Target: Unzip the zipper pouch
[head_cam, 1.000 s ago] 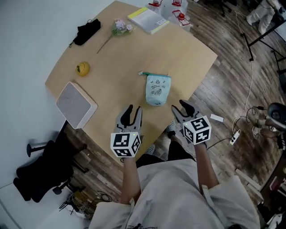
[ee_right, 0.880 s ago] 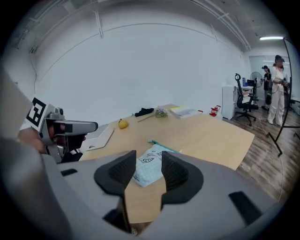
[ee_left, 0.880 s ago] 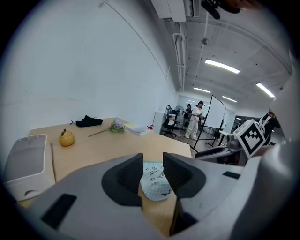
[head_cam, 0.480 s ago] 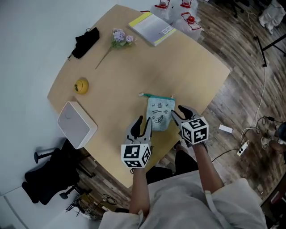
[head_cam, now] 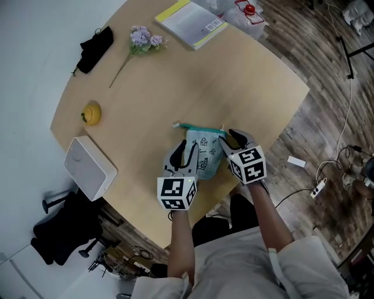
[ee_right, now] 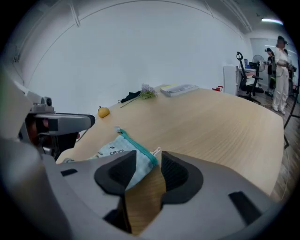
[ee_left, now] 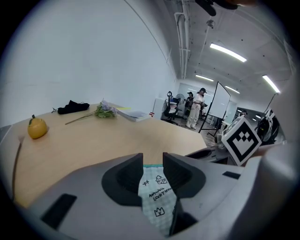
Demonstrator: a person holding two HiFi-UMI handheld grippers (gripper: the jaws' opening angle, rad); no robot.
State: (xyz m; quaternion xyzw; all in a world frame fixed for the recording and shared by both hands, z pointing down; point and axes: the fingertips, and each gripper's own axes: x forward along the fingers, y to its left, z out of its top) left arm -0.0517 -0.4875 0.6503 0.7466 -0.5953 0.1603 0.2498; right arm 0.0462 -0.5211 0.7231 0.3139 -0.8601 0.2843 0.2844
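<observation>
A pale blue zipper pouch (head_cam: 204, 150) with black doodles and a teal zipper lies flat near the table's front edge. My left gripper (head_cam: 186, 153) hovers over the pouch's left half with its jaws apart; in the left gripper view the printed fabric (ee_left: 157, 197) shows in the gap between them. My right gripper (head_cam: 232, 139) stands open at the pouch's right top corner. In the right gripper view the teal zipper (ee_right: 138, 145) runs toward the jaws, and its small white pull tab (ee_right: 156, 151) sits just ahead of the gap.
On the wooden table (head_cam: 234, 76) lie a yellow fruit (head_cam: 91, 113), a white box (head_cam: 89, 167) at the left edge, a black cloth (head_cam: 93, 41), a sprig of purple flowers (head_cam: 140, 40) and a book (head_cam: 190, 16) at the far side. The table's front edge runs just under the grippers.
Both grippers have moved forward from the table's edge onto the pouch: the left now over its left half, the right at its right corner. The jaws stay apart.
</observation>
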